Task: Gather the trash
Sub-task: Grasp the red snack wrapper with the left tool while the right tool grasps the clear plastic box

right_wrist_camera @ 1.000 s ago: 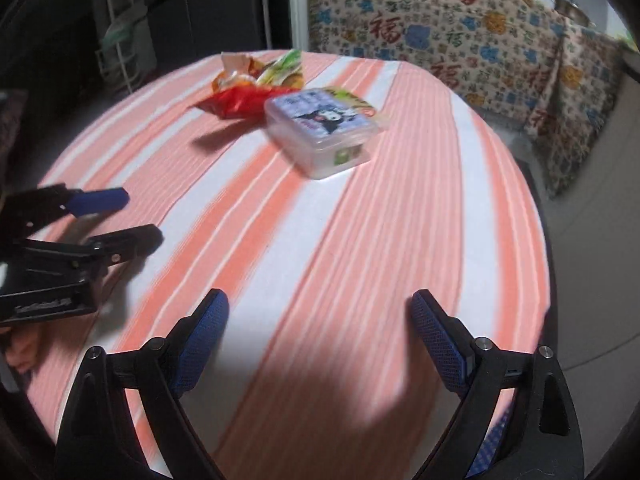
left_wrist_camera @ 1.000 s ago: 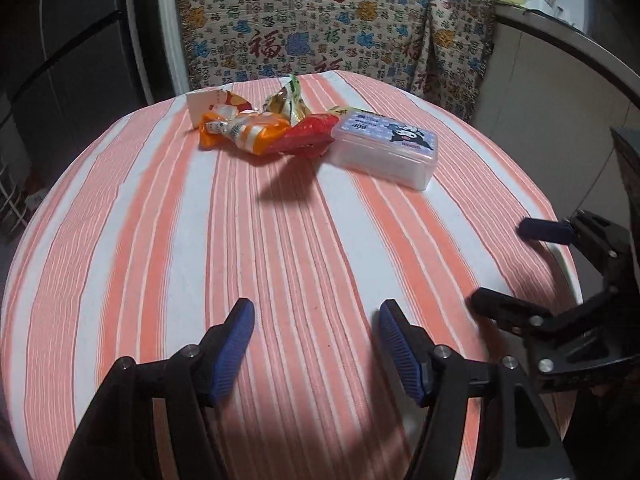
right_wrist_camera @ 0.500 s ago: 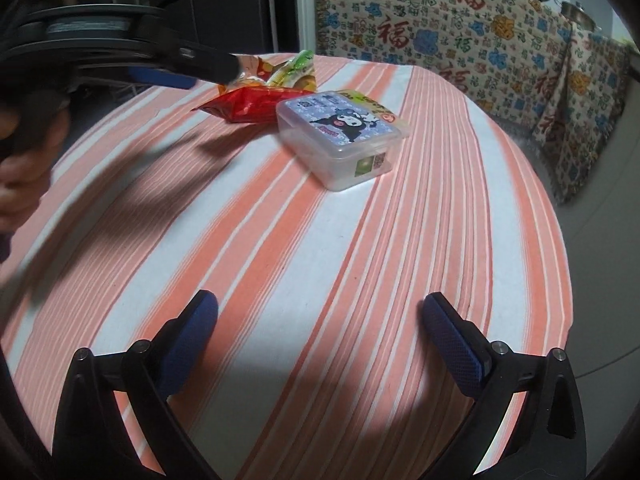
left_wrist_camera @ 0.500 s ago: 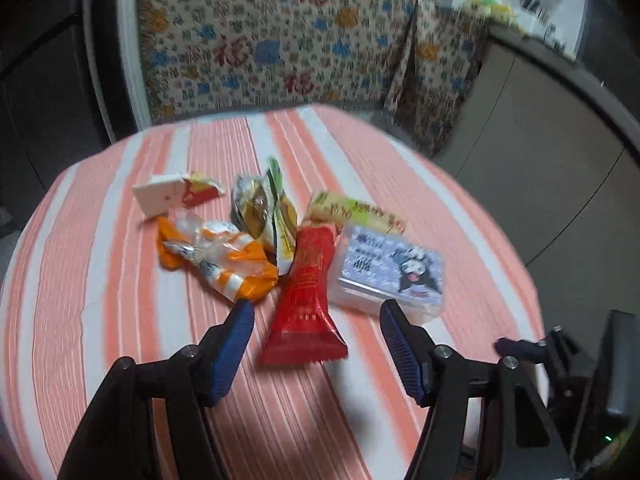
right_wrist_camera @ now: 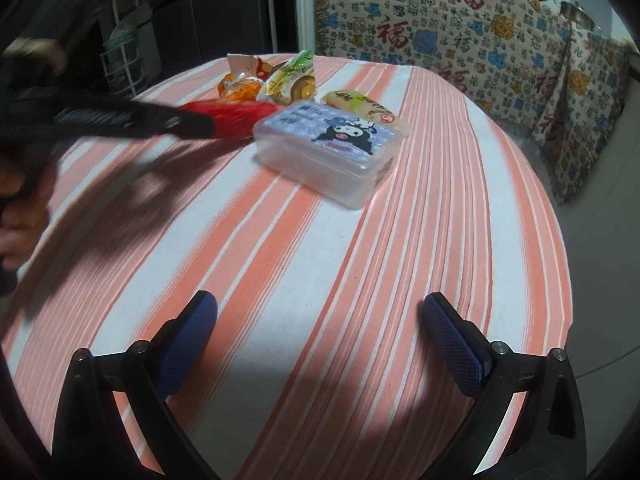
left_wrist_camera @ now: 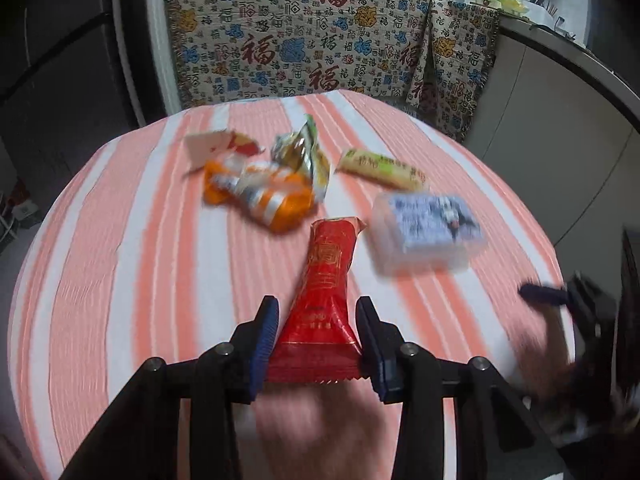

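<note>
My left gripper (left_wrist_camera: 316,336) is shut on the wide end of a red snack wrapper (left_wrist_camera: 324,300), which lies lengthwise between the pads. In the right wrist view the left gripper (right_wrist_camera: 200,124) shows at the left, with the red wrapper (right_wrist_camera: 236,114) at its tip. Beyond it lie an orange wrapper (left_wrist_camera: 260,196), a green-yellow wrapper (left_wrist_camera: 304,152), a white-red wrapper (left_wrist_camera: 216,144) and a pale yellow wrapper (left_wrist_camera: 380,168). My right gripper (right_wrist_camera: 320,340) is open and empty over the near table.
A clear plastic box with a cartoon lid (right_wrist_camera: 328,144) stands right of the wrappers; it also shows in the left wrist view (left_wrist_camera: 428,232). The round table has an orange-striped cloth (right_wrist_camera: 280,260). A patterned cloth (left_wrist_camera: 320,36) hangs behind it.
My left gripper moved forward to the trash pile and closed on the red wrapper, which now sits apart from the other wrappers. My right gripper moved slightly closer to the box.
</note>
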The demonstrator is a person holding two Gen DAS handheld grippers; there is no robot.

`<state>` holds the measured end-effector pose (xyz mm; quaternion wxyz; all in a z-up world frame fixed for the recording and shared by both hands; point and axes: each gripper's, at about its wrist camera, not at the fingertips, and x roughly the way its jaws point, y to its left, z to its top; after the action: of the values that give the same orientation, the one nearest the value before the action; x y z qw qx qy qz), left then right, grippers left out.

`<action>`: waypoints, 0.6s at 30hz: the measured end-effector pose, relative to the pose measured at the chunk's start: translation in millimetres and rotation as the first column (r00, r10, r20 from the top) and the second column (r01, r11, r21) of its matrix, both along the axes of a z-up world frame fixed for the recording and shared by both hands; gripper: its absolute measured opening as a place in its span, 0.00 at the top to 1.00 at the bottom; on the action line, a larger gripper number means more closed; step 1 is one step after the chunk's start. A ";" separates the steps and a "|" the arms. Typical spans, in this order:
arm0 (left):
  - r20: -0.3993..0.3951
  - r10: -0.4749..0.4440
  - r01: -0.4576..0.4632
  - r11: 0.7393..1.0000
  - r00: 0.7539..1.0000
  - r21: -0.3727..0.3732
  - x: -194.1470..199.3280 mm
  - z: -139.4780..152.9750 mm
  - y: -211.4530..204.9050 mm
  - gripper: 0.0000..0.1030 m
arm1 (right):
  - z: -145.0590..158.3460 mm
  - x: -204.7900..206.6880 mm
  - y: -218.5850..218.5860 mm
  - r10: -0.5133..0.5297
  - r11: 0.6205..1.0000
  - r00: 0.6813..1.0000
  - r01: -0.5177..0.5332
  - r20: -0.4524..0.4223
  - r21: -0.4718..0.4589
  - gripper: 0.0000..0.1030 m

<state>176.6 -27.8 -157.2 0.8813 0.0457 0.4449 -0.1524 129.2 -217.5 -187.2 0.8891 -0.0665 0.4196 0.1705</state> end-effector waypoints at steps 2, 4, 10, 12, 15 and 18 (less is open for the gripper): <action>-0.010 0.001 -0.001 1.000 1.000 0.005 -24.2 -6.6 13.4 0.59 | 0.0 -1.0 1.6 -0.001 1.000 1.000 0.001 0.000 -0.003 0.00; -0.032 0.005 -0.005 1.000 0.999 -0.006 -37.7 -13.3 21.7 0.52 | -0.2 -0.6 1.4 -0.001 1.000 1.000 0.001 -0.001 -0.002 0.00; -0.041 -0.002 0.003 0.999 0.999 0.038 -33.3 -25.7 17.7 0.27 | -0.2 -0.7 2.1 -0.003 1.000 1.000 0.003 0.000 -0.003 0.00; -0.034 -0.004 0.006 0.998 0.999 0.057 -21.4 -27.0 10.1 0.26 | -0.3 -0.8 2.3 -0.003 1.000 1.000 0.003 0.000 -0.003 0.00; -0.019 0.011 -0.010 0.997 1.000 0.075 -6.2 -28.3 4.3 0.24 | -0.6 -1.1 2.6 -0.001 1.000 1.000 0.001 0.000 -0.001 0.00; -0.002 0.092 -0.091 0.993 0.996 0.077 6.3 -28.5 10.5 0.24 | -0.9 -1.9 2.4 0.023 1.000 1.000 -0.023 -0.001 -0.004 0.00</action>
<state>182.9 -17.3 -185.8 0.8838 0.0589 0.4543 -0.0948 127.3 -215.1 -188.1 0.8868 -0.0730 0.4194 0.1798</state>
